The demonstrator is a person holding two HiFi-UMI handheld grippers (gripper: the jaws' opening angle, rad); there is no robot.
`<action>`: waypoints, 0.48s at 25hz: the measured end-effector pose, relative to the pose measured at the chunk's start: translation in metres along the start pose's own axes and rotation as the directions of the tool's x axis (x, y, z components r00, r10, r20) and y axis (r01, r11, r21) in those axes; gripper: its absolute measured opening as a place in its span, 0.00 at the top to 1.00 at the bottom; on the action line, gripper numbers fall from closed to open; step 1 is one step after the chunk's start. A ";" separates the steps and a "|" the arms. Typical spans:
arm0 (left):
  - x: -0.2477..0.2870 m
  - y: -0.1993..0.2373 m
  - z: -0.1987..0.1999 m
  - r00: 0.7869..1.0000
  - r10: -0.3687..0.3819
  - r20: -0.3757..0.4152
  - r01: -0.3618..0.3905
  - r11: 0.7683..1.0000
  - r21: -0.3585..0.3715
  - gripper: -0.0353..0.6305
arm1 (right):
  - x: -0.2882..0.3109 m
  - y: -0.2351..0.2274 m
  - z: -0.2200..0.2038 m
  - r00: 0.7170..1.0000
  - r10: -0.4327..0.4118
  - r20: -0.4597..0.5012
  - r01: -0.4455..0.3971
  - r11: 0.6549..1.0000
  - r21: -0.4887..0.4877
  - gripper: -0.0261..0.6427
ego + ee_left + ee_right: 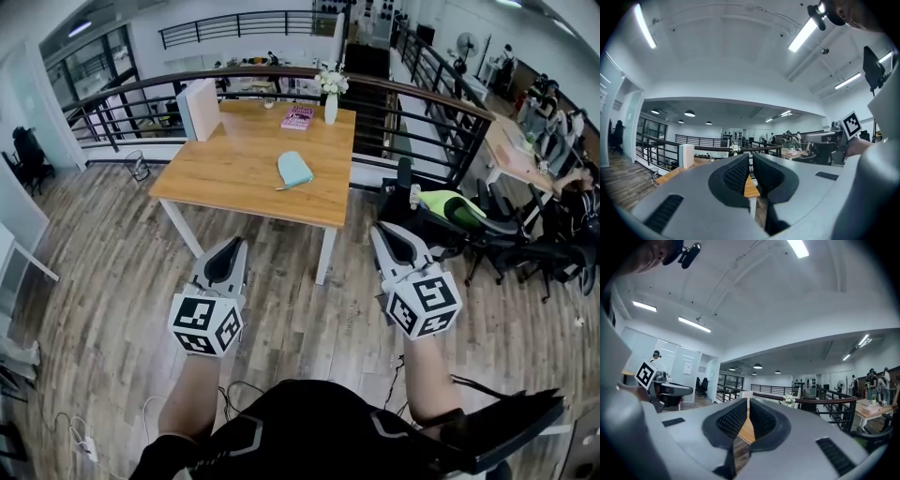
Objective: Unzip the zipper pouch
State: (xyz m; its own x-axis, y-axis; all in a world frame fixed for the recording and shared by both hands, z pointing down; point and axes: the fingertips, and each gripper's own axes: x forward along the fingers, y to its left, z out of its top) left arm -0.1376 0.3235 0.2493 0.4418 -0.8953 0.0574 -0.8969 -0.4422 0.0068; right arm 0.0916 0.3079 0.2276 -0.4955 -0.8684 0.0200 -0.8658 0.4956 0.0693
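Note:
The zipper pouch (pixel 294 170), light blue and flat, lies near the middle of the wooden table (pixel 234 173), with a thin dark piece sticking out at its near left corner. I cannot tell how far its zipper is drawn. Both grippers hang well short of the table, over the plank floor. The left gripper (pixel 234 242) (pixel 751 155) points level at the table with its jaws together and nothing between them. The right gripper (pixel 380 228) (pixel 748 400) does the same, its pads nearly touching and nothing between them. The pouch shows in neither gripper view.
On the table's far end are a white box (pixel 200 108), a pink book (pixel 297 117) and a vase of white flowers (pixel 331 98). A dark railing (pixel 427 89) curves behind the table. Black chairs with a green item (pixel 450 202) stand at the right, and cables (pixel 80 433) lie on the floor.

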 end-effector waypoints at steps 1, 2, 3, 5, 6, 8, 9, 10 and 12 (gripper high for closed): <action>0.000 -0.002 0.000 1.000 -0.013 0.000 0.013 1.000 0.004 0.90 | 0.000 0.001 0.000 1.000 0.007 0.001 -0.007 1.000 -0.004 0.92; 0.000 -0.003 0.000 1.000 -0.020 0.001 0.020 1.000 0.009 0.90 | 0.000 0.002 -0.001 1.000 0.015 0.003 -0.015 1.000 -0.006 0.92; 0.001 -0.004 0.000 1.000 -0.020 0.004 0.020 1.000 0.012 0.90 | 0.001 0.001 -0.002 1.000 0.020 0.005 -0.020 1.000 -0.003 0.90; 0.001 -0.001 -0.001 1.000 -0.009 0.009 0.009 1.000 0.003 0.90 | 0.004 0.001 -0.004 1.000 0.027 0.006 -0.027 1.000 0.008 0.85; 0.001 0.000 -0.002 1.000 -0.004 0.010 0.004 1.000 -0.003 0.89 | 0.005 0.001 -0.006 1.000 0.030 0.004 -0.030 1.000 0.009 0.81; 0.001 0.000 -0.003 1.000 -0.001 0.012 0.001 1.000 -0.007 0.75 | 0.006 0.000 -0.006 0.999 0.033 0.002 -0.033 0.999 0.001 0.74; 0.002 0.001 -0.004 1.000 0.004 0.013 -0.004 1.000 -0.008 0.71 | 0.007 -0.001 -0.007 0.999 0.039 -0.001 -0.039 0.999 -0.003 0.72; 0.002 0.002 -0.004 1.000 0.012 0.013 -0.012 1.000 -0.009 0.71 | 0.008 -0.001 -0.008 0.999 0.047 -0.005 -0.047 0.999 -0.004 0.71; 0.004 0.002 -0.006 1.000 0.026 0.009 -0.026 1.000 -0.005 0.67 | 0.010 -0.002 -0.010 0.998 0.059 -0.010 -0.059 0.998 -0.001 0.68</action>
State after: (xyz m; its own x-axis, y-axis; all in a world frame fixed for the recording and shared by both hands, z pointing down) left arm -0.1376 0.3200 0.2558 0.4184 -0.9070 0.0481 -0.9082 -0.4184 0.0099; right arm 0.0887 0.2982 0.2377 -0.5447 -0.8379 0.0338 -0.8351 0.5457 0.0694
